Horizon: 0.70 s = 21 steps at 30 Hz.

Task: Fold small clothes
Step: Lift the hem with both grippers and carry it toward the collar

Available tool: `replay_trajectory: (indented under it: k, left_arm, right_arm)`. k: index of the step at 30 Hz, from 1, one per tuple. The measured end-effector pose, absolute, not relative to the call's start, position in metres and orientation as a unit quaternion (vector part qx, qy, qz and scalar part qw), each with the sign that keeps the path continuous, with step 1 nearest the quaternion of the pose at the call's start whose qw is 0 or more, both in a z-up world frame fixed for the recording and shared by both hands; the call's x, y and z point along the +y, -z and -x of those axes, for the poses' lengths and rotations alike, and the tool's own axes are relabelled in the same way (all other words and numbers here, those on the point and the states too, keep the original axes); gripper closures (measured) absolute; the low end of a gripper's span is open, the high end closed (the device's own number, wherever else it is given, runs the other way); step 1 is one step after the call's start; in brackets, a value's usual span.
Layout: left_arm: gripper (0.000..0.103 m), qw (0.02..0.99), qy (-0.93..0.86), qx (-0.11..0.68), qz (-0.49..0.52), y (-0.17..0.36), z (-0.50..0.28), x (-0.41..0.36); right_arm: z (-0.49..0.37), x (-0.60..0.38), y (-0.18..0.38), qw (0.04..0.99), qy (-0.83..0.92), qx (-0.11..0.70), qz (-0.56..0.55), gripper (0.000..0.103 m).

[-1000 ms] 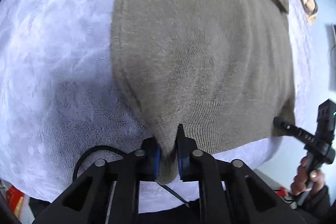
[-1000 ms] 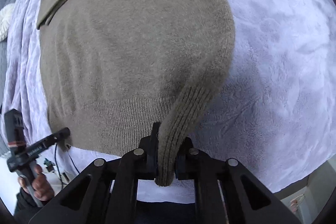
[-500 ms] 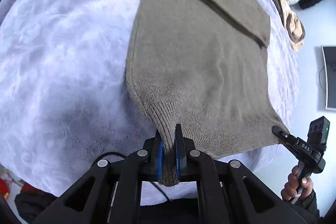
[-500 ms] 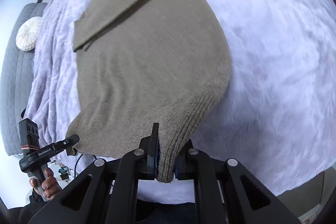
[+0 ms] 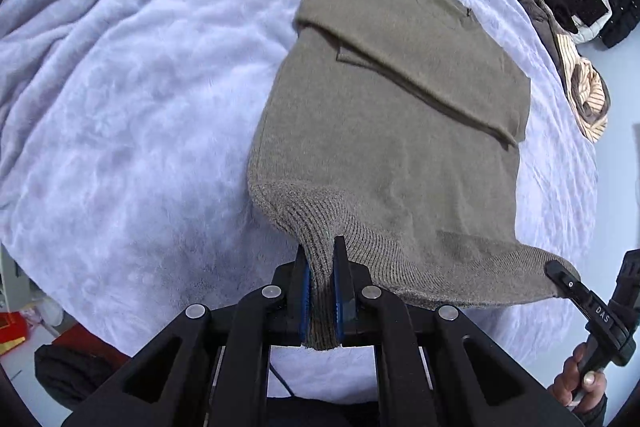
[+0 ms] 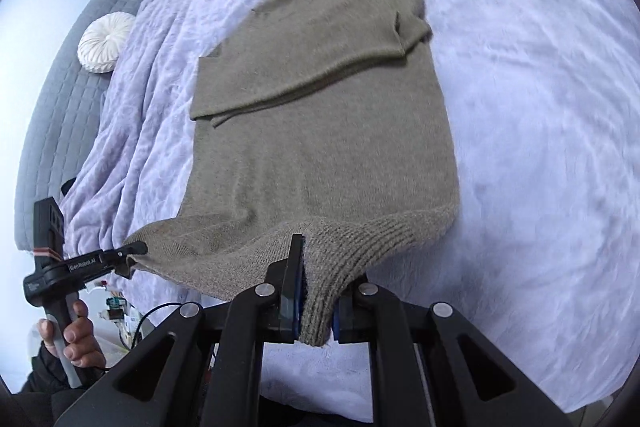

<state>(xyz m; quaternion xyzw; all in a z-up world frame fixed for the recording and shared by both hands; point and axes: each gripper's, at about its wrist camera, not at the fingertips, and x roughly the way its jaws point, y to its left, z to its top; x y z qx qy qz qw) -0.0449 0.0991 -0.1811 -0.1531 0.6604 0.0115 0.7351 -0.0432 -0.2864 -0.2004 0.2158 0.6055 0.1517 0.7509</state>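
Sweater [image 5: 384, 131] spread over blanket [image 5: 120, 107] at frame centre, sleeves folded across upper part, ribbed hem lifted at bottom. Left gripper [image 5: 320, 291] clamped on one hem corner, bottom centre of left view; also seen at lower left of right view, gripping that corner. Right gripper [image 6: 316, 303] clamped on other hem corner, bottom centre of right view. Pile of clothes [image 5: 576, 39] at upper right of left view. Round cushion [image 6: 105, 42] at upper left of right view.

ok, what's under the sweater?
The lavender fleece blanket shows all around the taupe sweater and runs beneath it. The sweater's folded body hides whatever else lies underneath; its lifted ribbed hem hangs above the blanket.
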Motion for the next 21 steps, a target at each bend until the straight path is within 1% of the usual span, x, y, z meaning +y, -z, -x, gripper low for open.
replay_trajectory:
  k: [13,21]
  left_arm:
    - [0.093,0.762,-0.016,0.628,0.156,0.127,-0.003,0.093]
    - [0.093,0.768,-0.005,0.622,0.152,0.109,-0.025,0.100]
  right_arm:
    - [0.013,-0.293,0.149,0.780,-0.149,0.570,-0.211,0.092]
    - [-0.007,-0.281,0.123,0.792,-0.119,0.564,-0.201,0.092]
